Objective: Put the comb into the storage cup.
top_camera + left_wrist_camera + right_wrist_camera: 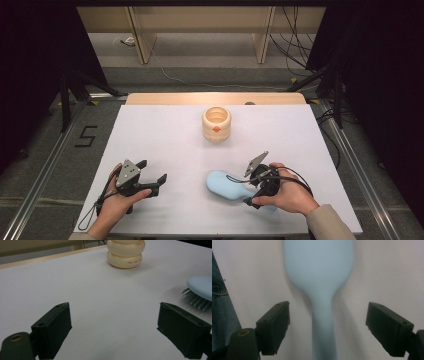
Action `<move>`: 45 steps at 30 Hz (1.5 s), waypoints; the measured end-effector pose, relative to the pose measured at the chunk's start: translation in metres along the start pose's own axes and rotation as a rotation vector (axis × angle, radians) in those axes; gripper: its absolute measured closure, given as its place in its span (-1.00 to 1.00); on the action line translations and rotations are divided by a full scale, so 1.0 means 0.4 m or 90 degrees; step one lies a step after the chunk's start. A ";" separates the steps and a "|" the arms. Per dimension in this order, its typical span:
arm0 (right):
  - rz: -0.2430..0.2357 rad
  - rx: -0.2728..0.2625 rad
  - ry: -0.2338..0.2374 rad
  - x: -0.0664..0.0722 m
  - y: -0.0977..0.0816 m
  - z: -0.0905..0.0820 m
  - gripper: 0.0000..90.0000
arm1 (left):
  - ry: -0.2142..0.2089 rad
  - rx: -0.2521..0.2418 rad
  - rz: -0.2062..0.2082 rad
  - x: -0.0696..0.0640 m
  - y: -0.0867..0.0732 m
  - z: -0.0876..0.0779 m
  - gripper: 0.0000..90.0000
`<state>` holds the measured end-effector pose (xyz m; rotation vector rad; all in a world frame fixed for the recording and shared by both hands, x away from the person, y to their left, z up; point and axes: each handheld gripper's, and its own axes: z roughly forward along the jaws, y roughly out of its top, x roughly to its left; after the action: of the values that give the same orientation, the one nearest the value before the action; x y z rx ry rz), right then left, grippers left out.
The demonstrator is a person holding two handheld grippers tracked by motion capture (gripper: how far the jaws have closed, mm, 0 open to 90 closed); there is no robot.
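Straddling hairbrush [319,285], right tongs [327,330] agape

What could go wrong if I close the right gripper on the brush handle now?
1. The right gripper is open, with wide gaps on both sides of the light blue hairbrush handle; closing off-centre could push it sideways.
2. The brush rests bristles down, so it may rock or tip when pinched.
3. The handle looks smooth and slim, so a loose grip might let the heavier head swing down.
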<state>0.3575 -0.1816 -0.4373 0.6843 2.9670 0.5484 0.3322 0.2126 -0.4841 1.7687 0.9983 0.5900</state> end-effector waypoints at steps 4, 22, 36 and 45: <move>-0.011 0.027 0.000 0.001 0.015 0.015 -0.46 | 0.000 0.000 -0.001 0.000 0.000 0.000 -0.75; -0.062 0.099 -0.004 0.004 0.051 0.058 -0.22 | 0.000 0.000 -0.001 0.000 0.000 0.000 -0.75; -0.070 0.111 -0.006 0.001 0.054 0.067 -0.07 | 0.000 0.000 -0.001 0.000 0.000 0.000 -0.75; -0.082 0.122 0.001 0.003 0.054 0.073 0.07 | -0.001 0.000 -0.001 0.000 0.000 0.001 -0.75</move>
<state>0.3689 -0.1532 -0.4569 0.4995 3.0633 0.2594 0.3324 0.2124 -0.4844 1.7681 0.9981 0.5869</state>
